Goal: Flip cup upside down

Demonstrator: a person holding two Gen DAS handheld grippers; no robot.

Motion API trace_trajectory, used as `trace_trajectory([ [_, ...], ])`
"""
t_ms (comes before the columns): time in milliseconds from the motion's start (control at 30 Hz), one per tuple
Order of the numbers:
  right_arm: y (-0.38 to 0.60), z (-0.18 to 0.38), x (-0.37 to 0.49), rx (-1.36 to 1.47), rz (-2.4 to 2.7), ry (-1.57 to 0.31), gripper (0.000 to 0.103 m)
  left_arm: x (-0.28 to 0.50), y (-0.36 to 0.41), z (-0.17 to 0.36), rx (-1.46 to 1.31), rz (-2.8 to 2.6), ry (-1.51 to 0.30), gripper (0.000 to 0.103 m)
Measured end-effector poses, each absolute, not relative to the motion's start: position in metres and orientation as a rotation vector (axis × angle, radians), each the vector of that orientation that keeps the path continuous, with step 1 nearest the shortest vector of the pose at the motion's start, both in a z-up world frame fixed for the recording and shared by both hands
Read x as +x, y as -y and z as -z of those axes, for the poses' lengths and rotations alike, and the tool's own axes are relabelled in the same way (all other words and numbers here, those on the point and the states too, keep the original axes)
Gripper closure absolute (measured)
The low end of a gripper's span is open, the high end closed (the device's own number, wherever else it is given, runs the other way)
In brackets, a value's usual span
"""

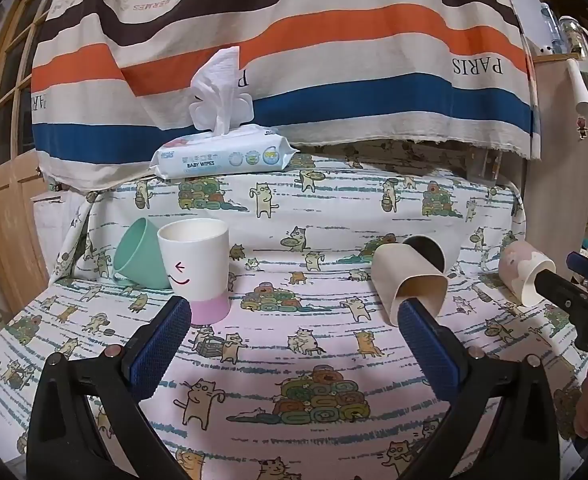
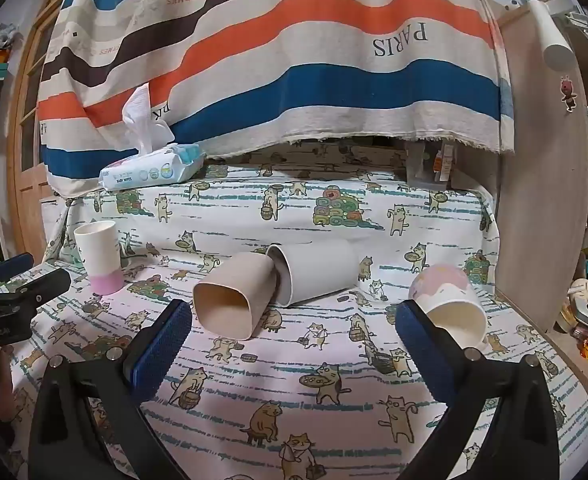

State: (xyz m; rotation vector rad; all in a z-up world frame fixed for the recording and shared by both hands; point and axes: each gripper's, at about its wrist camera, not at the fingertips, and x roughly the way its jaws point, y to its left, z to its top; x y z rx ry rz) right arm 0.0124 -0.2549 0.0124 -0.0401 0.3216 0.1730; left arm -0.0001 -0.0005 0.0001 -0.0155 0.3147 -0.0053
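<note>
While level, left claw (image 1: 294, 312) gapes — right claw (image 2: 294, 316) too

Cat-print tablecloth (image 1: 294, 360), striped curtain (image 1: 294, 40)

Open cat-print cloth (image 2: 294, 400) lies before both grippers. Obstacles, left to right: mint cup (image 1: 139, 256) touching the upright white-and-pink cup (image 1: 195, 268); tan square cup (image 2: 233, 300) lying against the white cup (image 2: 318, 272); pink-patterned cup (image 2: 450, 304) on its side. Clear lanes separate these groups.

tablecloth (image 2: 294, 380): printed cloth | beige cup (image 2: 233, 300): matt | door (image 1: 5, 160): wood
</note>
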Motion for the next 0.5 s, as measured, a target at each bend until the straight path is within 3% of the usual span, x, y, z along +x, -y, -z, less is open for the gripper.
trace_trajectory([
  [500, 0.2548, -0.0125, 0.0124, -0.039, -0.172, -0.321, 0.001, 0.0019, 0.0001, 0.0021, -0.023, 0.003, -0.33, 0.0],
])
